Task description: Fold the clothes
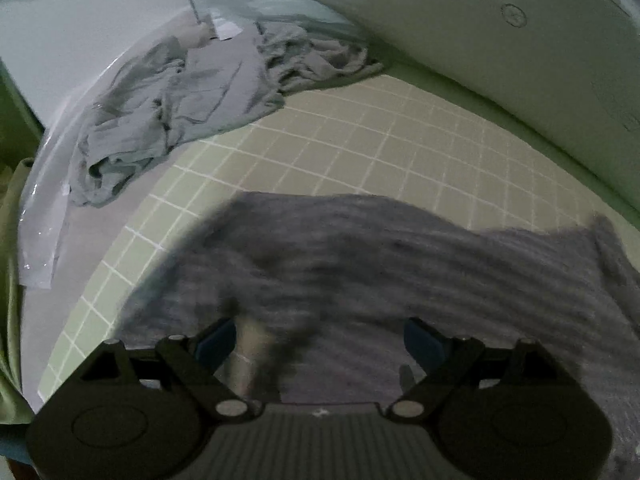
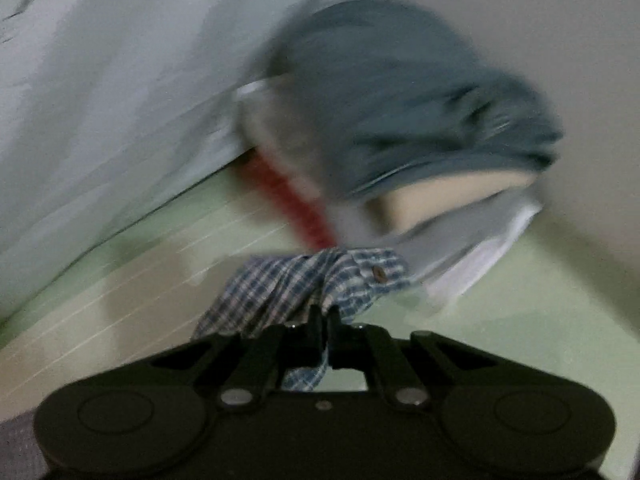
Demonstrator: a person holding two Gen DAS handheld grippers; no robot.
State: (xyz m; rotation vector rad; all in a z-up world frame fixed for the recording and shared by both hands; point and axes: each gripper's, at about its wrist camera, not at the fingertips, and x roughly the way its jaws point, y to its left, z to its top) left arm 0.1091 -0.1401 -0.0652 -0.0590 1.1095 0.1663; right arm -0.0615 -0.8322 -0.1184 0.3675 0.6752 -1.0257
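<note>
A dark grey garment point(image 1: 360, 280) lies spread on the green grid mat point(image 1: 360, 140), blurred in the left wrist view. My left gripper point(image 1: 320, 340) hovers over it, open, its blue pads wide apart with nothing gripped. In the right wrist view my right gripper point(image 2: 324, 320) is shut on a blue and white checked shirt point(image 2: 304, 280) with a brown button; the cloth bunches ahead of the fingers and hangs down between them. Behind it a stack of folded clothes point(image 2: 420, 120), blue on top, then beige, grey and white, shows blurred.
A crumpled light grey garment pile point(image 1: 192, 96) lies at the mat's far left corner, partly on clear plastic sheet point(image 1: 44, 220). A pale wall point(image 1: 500, 60) borders the mat at the back right. A red strip point(image 2: 296, 204) runs beside the folded stack.
</note>
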